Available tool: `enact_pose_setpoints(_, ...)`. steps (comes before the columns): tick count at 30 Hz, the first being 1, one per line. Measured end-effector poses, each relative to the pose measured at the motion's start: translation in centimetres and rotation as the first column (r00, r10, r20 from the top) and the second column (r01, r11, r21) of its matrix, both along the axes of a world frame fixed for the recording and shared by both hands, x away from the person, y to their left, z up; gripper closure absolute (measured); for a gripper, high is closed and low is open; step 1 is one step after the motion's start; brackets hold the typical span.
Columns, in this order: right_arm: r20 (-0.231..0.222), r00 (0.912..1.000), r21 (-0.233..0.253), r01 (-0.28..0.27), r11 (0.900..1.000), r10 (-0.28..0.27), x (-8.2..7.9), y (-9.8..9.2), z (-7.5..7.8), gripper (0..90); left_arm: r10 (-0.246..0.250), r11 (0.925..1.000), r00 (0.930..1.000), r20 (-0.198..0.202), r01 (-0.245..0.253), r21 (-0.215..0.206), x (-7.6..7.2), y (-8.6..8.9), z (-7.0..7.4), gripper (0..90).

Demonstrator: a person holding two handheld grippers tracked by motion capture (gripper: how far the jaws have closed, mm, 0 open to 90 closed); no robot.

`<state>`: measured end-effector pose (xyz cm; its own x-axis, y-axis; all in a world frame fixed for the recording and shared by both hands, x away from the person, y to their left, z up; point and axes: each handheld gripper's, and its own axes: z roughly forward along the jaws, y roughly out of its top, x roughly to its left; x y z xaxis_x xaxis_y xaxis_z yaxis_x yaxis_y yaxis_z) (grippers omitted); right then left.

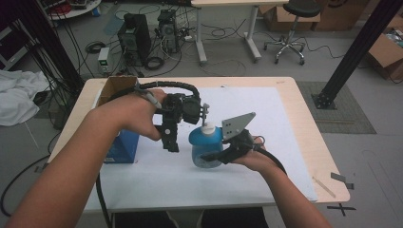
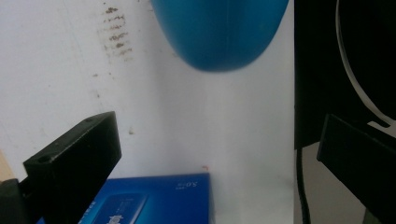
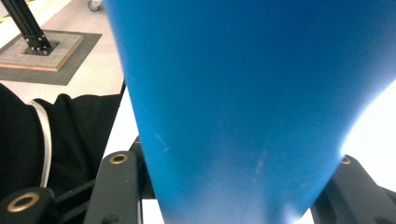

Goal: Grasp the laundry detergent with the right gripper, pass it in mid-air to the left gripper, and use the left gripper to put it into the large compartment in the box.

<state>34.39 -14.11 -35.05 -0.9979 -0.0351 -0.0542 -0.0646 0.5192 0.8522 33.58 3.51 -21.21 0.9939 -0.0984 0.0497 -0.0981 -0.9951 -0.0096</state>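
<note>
Bottle: the blue bottle (image 1: 206, 147) stands mid-table on the white sheet (image 1: 266, 142), pinched low by my right gripper (image 1: 223, 153).
Left gripper: my left gripper (image 1: 170, 137) hangs spread beside it, empty.
Risk: smooth tapered wall may slip or tip.
Nearby: blue box (image 1: 122, 145) could be knocked.

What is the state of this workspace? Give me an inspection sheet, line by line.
Surface: wooden table under a white sheet, with brown smudges.
Job's things: blue bottle with a white cap, upright on the sheet.
Clutter: blue box and open cardboard box at the left edge; tape strips on the right corner.
Grippers: right tool shut on the bottle; left tool open, raised beside it.
Cables: black cable loops off the left tool.
Surroundings: computer towers, stool, second desk, floor cables.
</note>
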Motion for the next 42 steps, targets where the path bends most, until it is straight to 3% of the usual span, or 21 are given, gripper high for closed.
enact_pose_setpoints(14,-0.032,0.9992,0.023,-0.023,0.999,0.024,0.1,4.0,-1.0,46.5,0.008,1.0000,0.9997,-0.025,-0.008,-0.003,0.1,-0.1,-1.1,0.1)
enact_pose_setpoints(25,-0.030,0.9992,0.035,-0.024,0.999,0.025,0.3,6.8,-1.0,46.4,0.029,0.9995,0.9990,-0.033,-0.030,-0.009,0.2,0.6,-2.2,0.1)
enact_pose_setpoints(28,-0.070,0.9974,0.037,-0.016,0.999,0.018,0.1,7.1,-1.0,46.3,0.035,0.9994,0.9989,-0.030,-0.035,-0.007,0.3,0.8,-2.4,0.1)
enact_pose_setpoints(31,-0.041,0.9987,0.058,-0.026,0.998,0.028,0.3,7.4,-1.0,46.3,0.037,0.9993,0.9988,-0.032,-0.037,-0.004,0.3,0.8,-2.5,0.1)
enact_pose_setpoints(42,-0.026,0.9993,0.055,-0.027,0.998,0.028,0.3,7.6,-1.0,46.2,0.044,0.9990,0.9989,-0.016,-0.044,0.006,0.2,0.9,-2.7,2.1)
